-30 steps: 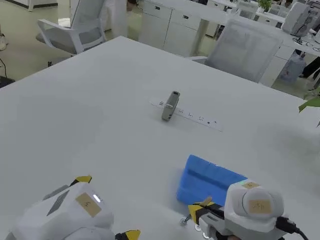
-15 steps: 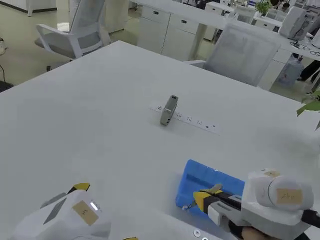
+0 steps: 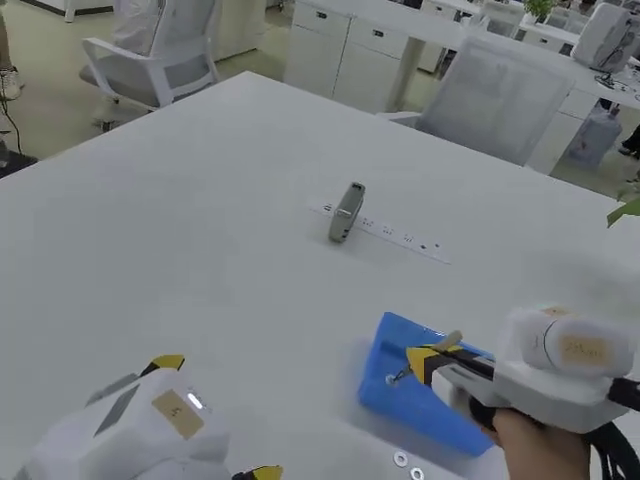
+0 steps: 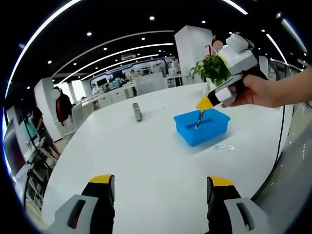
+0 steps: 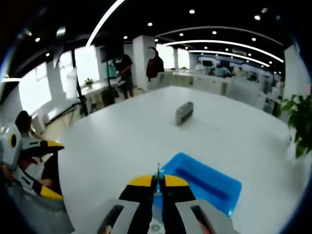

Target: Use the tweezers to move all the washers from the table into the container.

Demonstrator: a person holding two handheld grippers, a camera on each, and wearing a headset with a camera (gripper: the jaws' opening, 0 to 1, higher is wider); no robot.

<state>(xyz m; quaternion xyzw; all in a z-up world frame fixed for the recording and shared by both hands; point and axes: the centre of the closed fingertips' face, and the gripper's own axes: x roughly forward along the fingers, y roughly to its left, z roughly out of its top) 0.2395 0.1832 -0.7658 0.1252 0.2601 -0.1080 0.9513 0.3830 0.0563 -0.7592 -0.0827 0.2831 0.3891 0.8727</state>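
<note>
A blue container [image 3: 440,410] stands near the table's front right; it also appears in the left gripper view [image 4: 202,130] and the right gripper view [image 5: 209,183]. My right gripper [image 3: 432,358] is shut on thin metal tweezers [image 3: 400,376], whose tips hang over the container's left end. I cannot tell if a washer is in the tips. Two small washers [image 3: 402,459] lie on the table just in front of the container, seen as several [image 4: 223,146] in the left gripper view. My left gripper [image 3: 215,415] hovers open at the lower left, holding nothing.
A grey block [image 3: 345,211] stands on a flat socket strip [image 3: 395,235] at the table's [image 3: 200,230] middle. Office chairs [image 3: 495,95] stand at the far edges. A potted plant [image 4: 209,70] sits beyond the container.
My right gripper has risen with the tweezers from the table beside the washers and moved back over the container. The left gripper has stayed about where it was.
</note>
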